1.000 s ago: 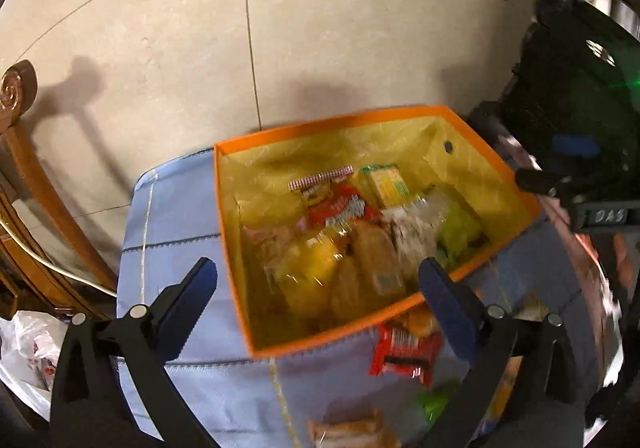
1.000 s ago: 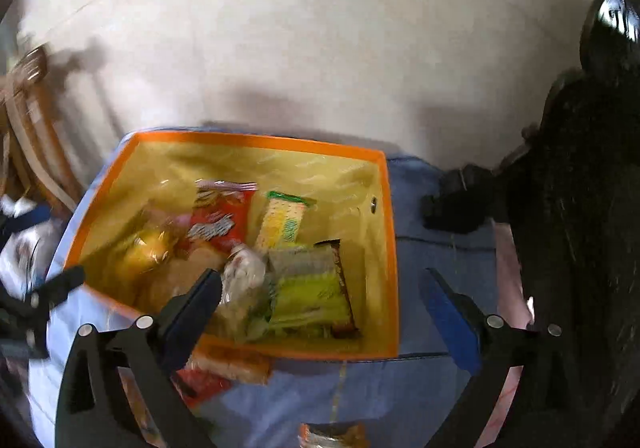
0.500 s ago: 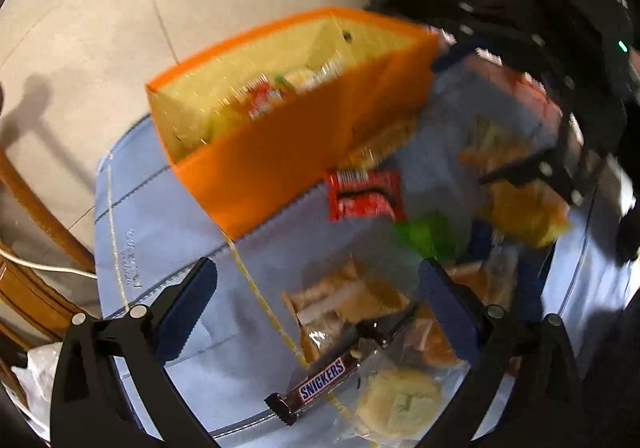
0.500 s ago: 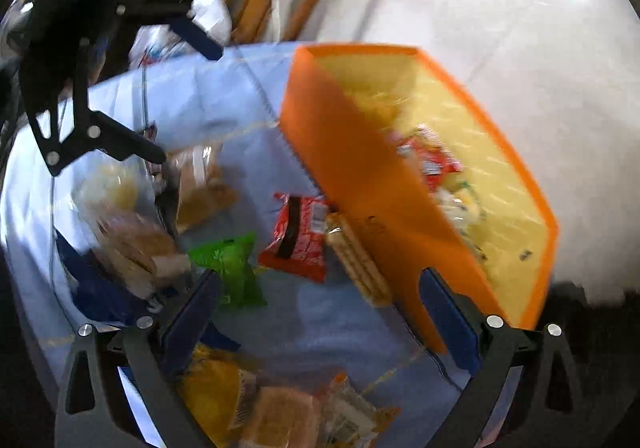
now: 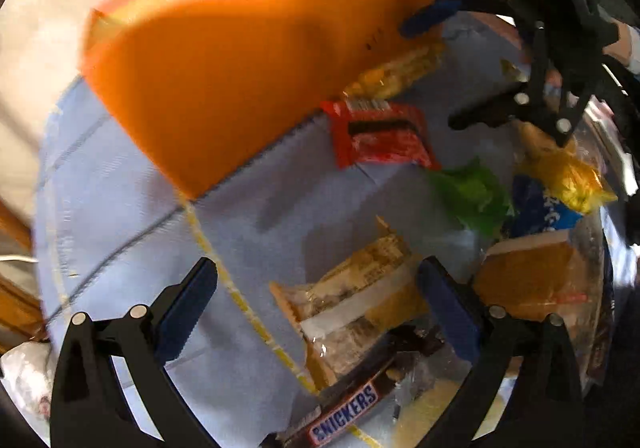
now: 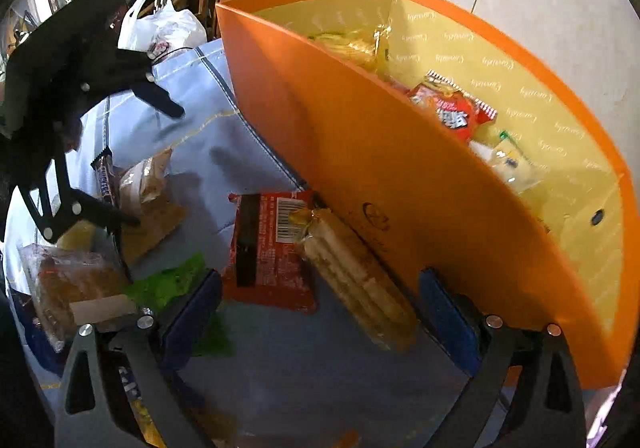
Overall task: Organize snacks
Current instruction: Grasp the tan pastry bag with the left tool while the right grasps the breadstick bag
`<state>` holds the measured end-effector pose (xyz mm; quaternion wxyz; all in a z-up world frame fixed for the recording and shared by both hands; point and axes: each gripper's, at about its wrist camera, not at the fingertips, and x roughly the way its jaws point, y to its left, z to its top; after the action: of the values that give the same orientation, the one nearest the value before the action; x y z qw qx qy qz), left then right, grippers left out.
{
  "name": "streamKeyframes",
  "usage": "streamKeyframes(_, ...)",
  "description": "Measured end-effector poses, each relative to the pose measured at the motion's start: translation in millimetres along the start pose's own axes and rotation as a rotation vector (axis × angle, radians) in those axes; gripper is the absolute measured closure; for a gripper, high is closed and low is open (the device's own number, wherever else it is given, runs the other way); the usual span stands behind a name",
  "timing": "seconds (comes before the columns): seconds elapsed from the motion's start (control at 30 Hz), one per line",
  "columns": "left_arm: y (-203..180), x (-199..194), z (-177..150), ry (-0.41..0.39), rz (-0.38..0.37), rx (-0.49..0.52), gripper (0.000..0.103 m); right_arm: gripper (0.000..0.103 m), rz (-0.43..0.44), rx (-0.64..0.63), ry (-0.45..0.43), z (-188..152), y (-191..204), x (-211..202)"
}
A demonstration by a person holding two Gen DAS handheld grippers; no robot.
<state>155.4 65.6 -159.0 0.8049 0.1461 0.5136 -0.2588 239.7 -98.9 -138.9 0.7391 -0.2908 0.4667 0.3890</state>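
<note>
Both grippers hovering over the bench, jaws spread wide on each, nothing held. Left gripper (image 5: 318, 304) sitting right over a clear-wrapped cracker pack (image 5: 352, 304) — lying between the jaws, long axis running diagonally from lower left up toward upper right, so roughly across the gap rather than along it. Probably needs a bit of wrist twist before closing, otherwise grabbing it end to end. Snickers bar (image 5: 344, 414) just below it, partly tucked under the cracker pack's corner, close to the camera.

Right gripper (image 6: 320, 312) parked at the orange box (image 6: 360, 152), with a long wafer pack (image 6: 356, 280) lying snug against the box wall and reaching down between the jaws, long axis pointing away from the camera and a bit left. Red packet (image 6: 268, 248) flat beside it, touching or overlapping. Looks like the nearer pick for the right side; cracker pack clearly the left side's.

Worth noting what each view gives: right wrist view looks down into the box — red snack bag (image 6: 456, 112) and a few yellow-wrapped things already in there. Left wrist view shows only the box's outer wall, nothing inside, but does show the far pile: green packet (image 5: 472, 192), yellow bag (image 5: 568, 176), blue one (image 5: 540, 208). Plenty still out on the blue cloth (image 5: 120, 184), so the sorting seems maybe halfway.
</note>
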Motion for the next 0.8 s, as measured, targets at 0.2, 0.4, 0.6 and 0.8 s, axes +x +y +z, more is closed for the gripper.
streamKeyframes(0.2,-8.0,15.0,-5.7,0.05,-0.086,0.072,0.004,0.01,-0.05,0.055,0.078,-11.1,-5.0,24.8)
streamKeyframes(0.4,-36.8,7.7,-18.3,0.064,-0.047,0.185,0.029,0.077,-0.014,0.347,0.123,-16.5,-25.1,14.8)
streamKeyframes(0.6,-44.9,-0.9,-23.5,0.062,-0.016,0.11,0.044,0.081,-0.014,0.45,0.081,-22.5,-6.4,-12.1)
streamKeyframes(0.8,-39.2,-0.5,-22.1,0.044,-0.007,0.055,0.046,0.081,-0.056,0.471,0.067,-29.4,3.8,-27.9)
